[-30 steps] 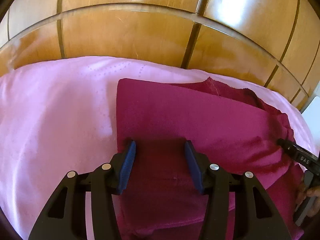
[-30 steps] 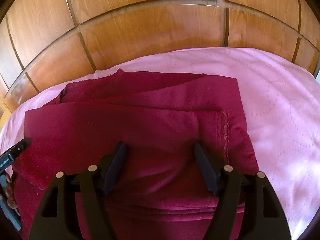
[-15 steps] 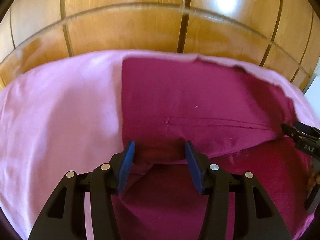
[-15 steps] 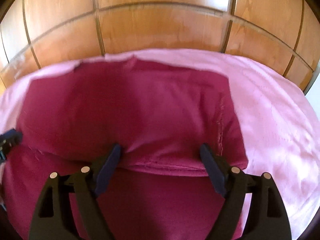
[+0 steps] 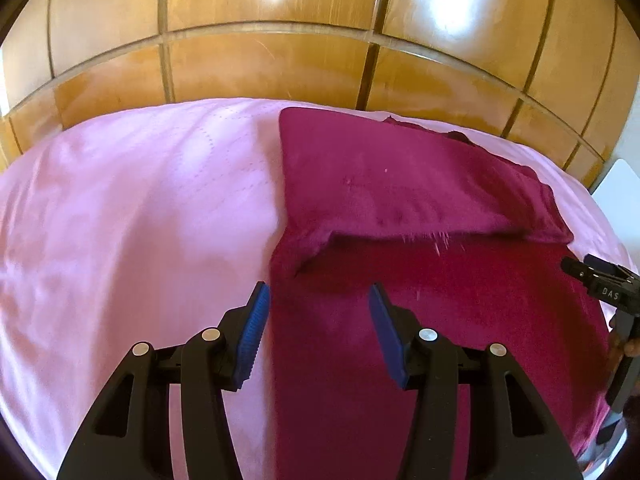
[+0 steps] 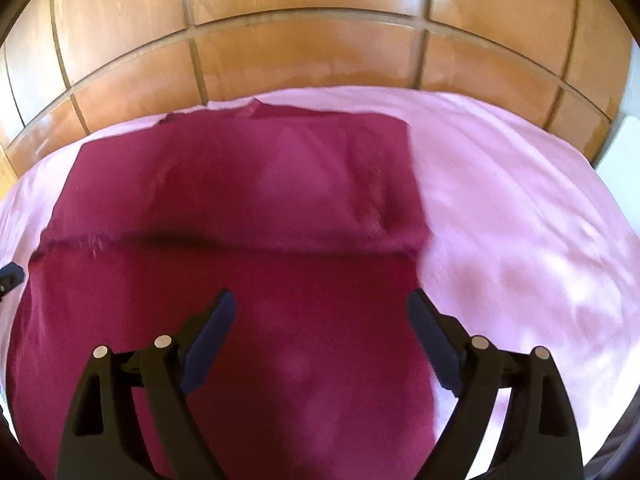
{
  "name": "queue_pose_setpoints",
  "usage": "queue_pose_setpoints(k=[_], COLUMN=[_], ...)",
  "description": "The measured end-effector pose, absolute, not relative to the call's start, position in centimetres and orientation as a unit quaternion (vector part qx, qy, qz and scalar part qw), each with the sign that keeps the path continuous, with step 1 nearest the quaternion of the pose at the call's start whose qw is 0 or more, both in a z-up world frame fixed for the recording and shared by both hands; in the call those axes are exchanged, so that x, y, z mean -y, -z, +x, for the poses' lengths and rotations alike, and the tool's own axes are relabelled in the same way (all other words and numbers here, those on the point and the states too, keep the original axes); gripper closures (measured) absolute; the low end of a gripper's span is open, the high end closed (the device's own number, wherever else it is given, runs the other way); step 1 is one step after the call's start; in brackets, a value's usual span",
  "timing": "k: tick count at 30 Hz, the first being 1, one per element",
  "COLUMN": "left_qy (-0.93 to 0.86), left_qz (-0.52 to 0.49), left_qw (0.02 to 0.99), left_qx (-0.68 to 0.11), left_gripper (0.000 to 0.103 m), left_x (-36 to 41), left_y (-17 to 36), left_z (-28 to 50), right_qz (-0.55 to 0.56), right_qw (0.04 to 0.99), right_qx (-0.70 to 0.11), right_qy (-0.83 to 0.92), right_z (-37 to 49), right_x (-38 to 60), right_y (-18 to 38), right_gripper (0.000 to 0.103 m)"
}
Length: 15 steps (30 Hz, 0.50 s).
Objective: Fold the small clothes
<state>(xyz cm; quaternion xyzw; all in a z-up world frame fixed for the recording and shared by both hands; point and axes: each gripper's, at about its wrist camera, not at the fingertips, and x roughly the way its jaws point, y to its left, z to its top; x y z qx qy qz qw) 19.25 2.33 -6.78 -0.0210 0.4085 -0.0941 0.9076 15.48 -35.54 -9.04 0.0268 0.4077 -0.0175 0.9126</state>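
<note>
A maroon garment (image 5: 400, 200) lies flat on the pink bedspread (image 5: 140, 220). Its far half is folded over the near half, and the fold's edge runs across the middle in both views. My left gripper (image 5: 318, 294) is open above the garment's near left edge, short of the folded flap, with nothing pinched. My right gripper (image 6: 320, 298) hovers over the near layer of the garment (image 6: 248, 184); its jaws are opening wide and the pads press on nothing. Each gripper shows at the side edge of the other's view: the right gripper (image 5: 600, 284) and the left gripper (image 6: 10, 276).
A wooden panelled headboard (image 5: 280, 64) rises just behind the garment. Bare pink bedspread (image 6: 520, 220) spreads to the right of the garment and to its left. A white object (image 5: 618, 184) stands past the bed's right end.
The folded flap, earlier between both grippers' fingers, now lies laid down toward the headboard. Both grippers have drawn back from its edge. The right jaws have widened.
</note>
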Motion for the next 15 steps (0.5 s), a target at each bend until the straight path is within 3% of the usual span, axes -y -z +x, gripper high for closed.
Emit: queue_pose_setpoints(k=[15], left_qy=[0.090], left_qz=[-0.006], left_qw=[0.911], left_qx=[-0.402], left_gripper=[0.052], left_x=[-4.2], left_y=[6.7], left_z=[13.3], right_qz=[0.078], right_qw=[0.892], right_qx=[-0.445], right_qy=[0.014], right_z=[5.7], right_x=[37.9], right_y=[11.3], right_gripper=[0.013])
